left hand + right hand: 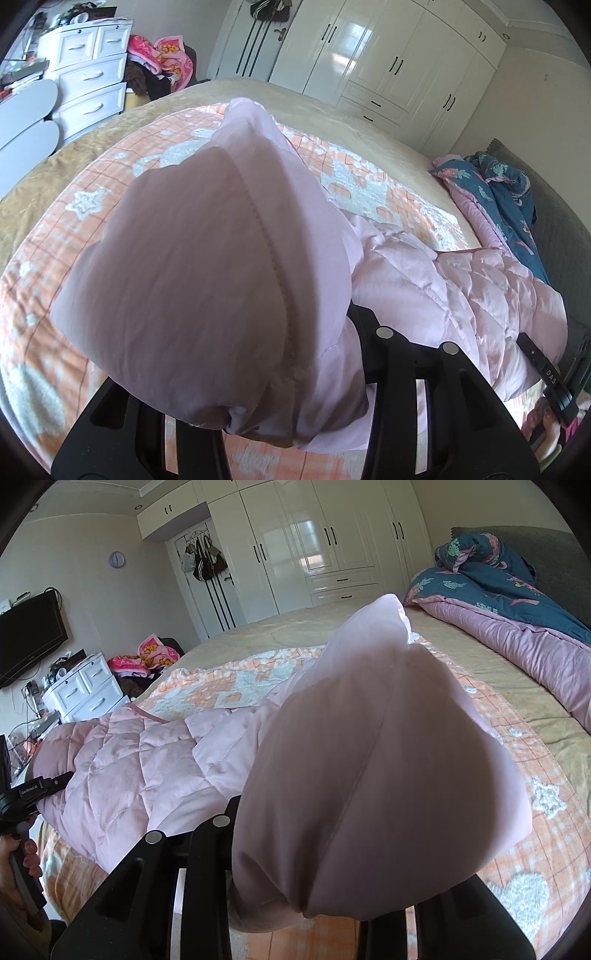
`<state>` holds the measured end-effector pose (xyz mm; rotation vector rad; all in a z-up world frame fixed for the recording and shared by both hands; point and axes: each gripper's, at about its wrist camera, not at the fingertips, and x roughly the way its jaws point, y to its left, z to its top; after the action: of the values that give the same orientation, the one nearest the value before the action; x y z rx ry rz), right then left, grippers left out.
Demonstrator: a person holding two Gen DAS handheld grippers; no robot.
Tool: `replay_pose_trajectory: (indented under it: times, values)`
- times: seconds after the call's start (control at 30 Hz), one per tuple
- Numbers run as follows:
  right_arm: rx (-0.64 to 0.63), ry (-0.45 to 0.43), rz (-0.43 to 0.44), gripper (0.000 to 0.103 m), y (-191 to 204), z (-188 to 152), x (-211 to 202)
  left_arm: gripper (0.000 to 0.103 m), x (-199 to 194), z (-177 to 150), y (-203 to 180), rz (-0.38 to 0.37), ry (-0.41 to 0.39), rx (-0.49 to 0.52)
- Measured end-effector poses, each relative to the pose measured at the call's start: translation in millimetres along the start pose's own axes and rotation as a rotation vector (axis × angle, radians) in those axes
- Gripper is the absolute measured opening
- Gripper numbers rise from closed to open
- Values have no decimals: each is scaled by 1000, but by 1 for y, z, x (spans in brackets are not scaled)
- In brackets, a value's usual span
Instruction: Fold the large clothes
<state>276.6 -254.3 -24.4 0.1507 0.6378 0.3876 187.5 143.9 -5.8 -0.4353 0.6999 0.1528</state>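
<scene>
Pink puffy coat [461,280] lying on the bed, one end bunched in the left gripper [280,417], squeezed tight, the other end bunched in the right gripper [317,897], squeezed tight too, orange checked blanket [74,236] underneath, white wardrobe [295,535] behind.

In both wrist views the bunched pink jacket [207,280] covers the fingertips of the left gripper [258,417] and of the right gripper [317,904], so the contact itself is hidden. The bed [332,99] runs past the frame edges. Clutter on the white dresser [86,692] is too small to tell
</scene>
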Motion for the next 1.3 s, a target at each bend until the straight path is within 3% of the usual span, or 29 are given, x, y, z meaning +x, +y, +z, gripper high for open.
replay_pose_trajectory:
  times: [0.63, 0.97, 1.3]
  values:
    - [48, 43, -19, 29, 0, -43, -34, 34, -27, -45, 11, 24, 25, 28]
    - [96, 92, -32, 31, -6, -59, -30, 37, -26, -64, 17, 49, 46, 31]
    - [201, 179, -64, 43, -28, -74, -12, 40, -21, -72, 16, 64, 53, 32]
